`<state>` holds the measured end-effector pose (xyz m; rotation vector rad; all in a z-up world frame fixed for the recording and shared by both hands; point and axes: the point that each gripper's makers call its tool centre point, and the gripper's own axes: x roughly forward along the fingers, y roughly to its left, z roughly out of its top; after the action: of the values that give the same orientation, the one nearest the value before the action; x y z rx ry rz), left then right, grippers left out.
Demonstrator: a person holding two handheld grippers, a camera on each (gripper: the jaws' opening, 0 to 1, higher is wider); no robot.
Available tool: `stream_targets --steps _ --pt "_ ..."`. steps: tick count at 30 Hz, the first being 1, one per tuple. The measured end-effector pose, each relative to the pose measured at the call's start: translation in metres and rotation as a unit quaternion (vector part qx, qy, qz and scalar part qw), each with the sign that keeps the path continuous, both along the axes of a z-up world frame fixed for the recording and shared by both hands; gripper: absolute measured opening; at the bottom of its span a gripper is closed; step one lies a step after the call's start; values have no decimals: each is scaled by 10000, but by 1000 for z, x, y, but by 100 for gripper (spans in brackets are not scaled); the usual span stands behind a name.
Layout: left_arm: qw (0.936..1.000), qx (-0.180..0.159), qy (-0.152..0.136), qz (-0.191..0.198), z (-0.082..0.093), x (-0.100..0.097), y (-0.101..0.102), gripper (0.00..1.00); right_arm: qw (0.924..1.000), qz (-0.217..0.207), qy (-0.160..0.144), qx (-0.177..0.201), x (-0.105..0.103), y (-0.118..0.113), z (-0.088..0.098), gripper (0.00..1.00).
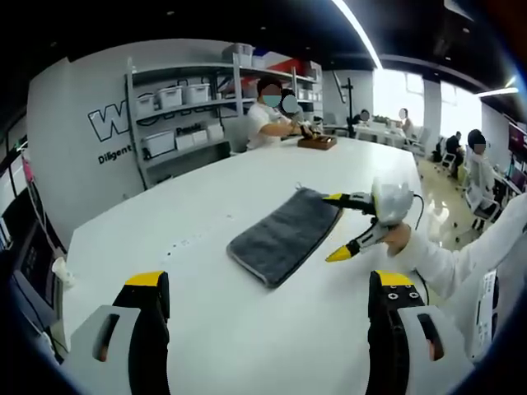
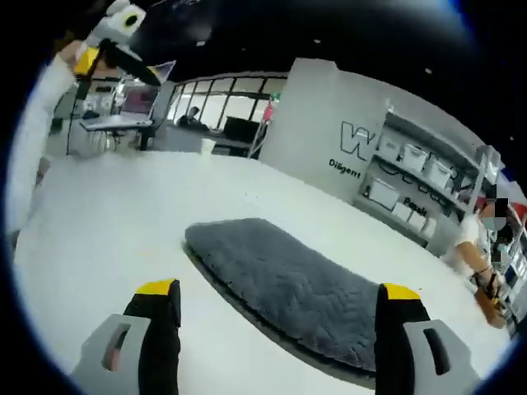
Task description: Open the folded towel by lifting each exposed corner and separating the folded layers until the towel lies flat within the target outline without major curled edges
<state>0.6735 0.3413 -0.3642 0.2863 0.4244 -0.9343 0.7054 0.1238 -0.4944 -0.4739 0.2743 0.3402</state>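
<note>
Towel point(image 1: 286, 234) is lying folded on the white table point(image 1: 206, 206); we are holding the right gripper point(image 1: 350, 226) and left gripper point(image 1: 268, 309) with jaws apart, gripping nothing.

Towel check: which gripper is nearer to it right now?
Right. The right gripper hovers open at the folded grey towel's edge, not touching. The left gripper is held back over bare white table, jaws also open.
</note>
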Motion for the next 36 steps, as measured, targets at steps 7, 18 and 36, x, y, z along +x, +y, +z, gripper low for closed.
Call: stream_targets --steps 7,18,36 --pt "10000 6 -26 -61 1 -3 -3 100 9973 147 -210 -687 14 34 -9 91" --pt "9999 -31 -71 -123 5 -4 -3 100 9867 685 -526 -1378 29 92 -29 79" --pt "9997 -147 -122 -140 6 -11 0 100 9819 1304 -464 -1293 48 127 -46 32"
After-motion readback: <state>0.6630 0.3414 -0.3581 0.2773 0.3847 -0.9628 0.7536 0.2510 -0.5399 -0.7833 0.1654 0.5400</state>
